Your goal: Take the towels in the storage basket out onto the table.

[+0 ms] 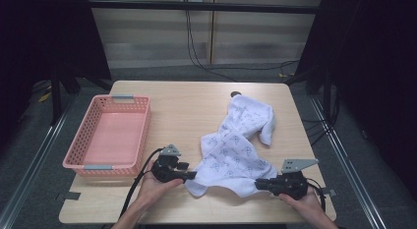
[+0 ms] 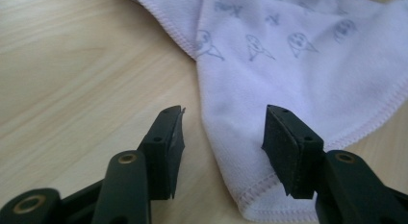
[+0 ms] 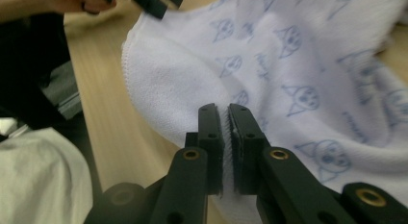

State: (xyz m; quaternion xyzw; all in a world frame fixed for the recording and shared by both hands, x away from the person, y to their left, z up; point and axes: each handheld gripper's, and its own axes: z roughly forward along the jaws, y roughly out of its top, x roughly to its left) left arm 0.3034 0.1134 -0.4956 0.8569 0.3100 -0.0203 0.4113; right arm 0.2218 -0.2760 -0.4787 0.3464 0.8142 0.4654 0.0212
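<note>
Gripping now: right gripper [image 3: 225,119] pinches the towel [image 1: 231,150] edge, table's [image 1: 187,108] near side.
Left gripper [image 2: 223,132]: jaws spread around the corner.
Risk: closing early might miss that corner.

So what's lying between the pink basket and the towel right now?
Bare wooden table on the far stretch; nearer the person, the left gripper sits in that gap, its open jaws around the towel corner. The high view shows this.
</note>
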